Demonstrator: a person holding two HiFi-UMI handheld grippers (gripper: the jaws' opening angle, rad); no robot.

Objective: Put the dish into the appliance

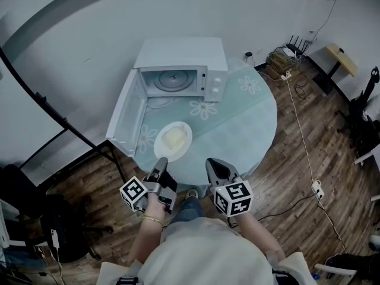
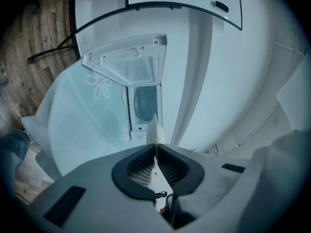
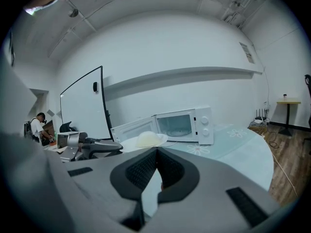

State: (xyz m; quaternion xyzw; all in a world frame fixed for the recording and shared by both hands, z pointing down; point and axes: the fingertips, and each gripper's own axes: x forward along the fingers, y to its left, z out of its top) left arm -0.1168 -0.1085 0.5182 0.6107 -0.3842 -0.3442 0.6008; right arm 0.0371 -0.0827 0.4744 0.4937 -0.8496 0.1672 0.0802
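**A:** How far along is getting the dish in?

**B:** Not there yet. In the head view the dish [image 1: 172, 138], with something pale yellow on it, sits mid-frame. It is over the near part of the round table [image 1: 255, 117], short of the microwave [image 1: 181, 55] at upper centre.

**A:** Is anything holding it?

**B:** Yes. The left gripper [image 1: 161, 160] has its jaws clenched on the near rim, and its own view shows the thin white edge pinched between the pads. I cannot tell whether the dish rests on the table or is lifted.

**A:** And the other one?

**B:** The right gripper [image 1: 214, 164], to the lower right of the dish, has its jaws closed together on nothing.

**A:** Is the microwave ready?

**B:** Its door [image 1: 126, 114] is swung wide open to the left, and the glass tray [image 1: 172, 81] inside looks bare. I'd judge the grasp done. What is left is carrying the dish to the opening, setting it inside and letting go.
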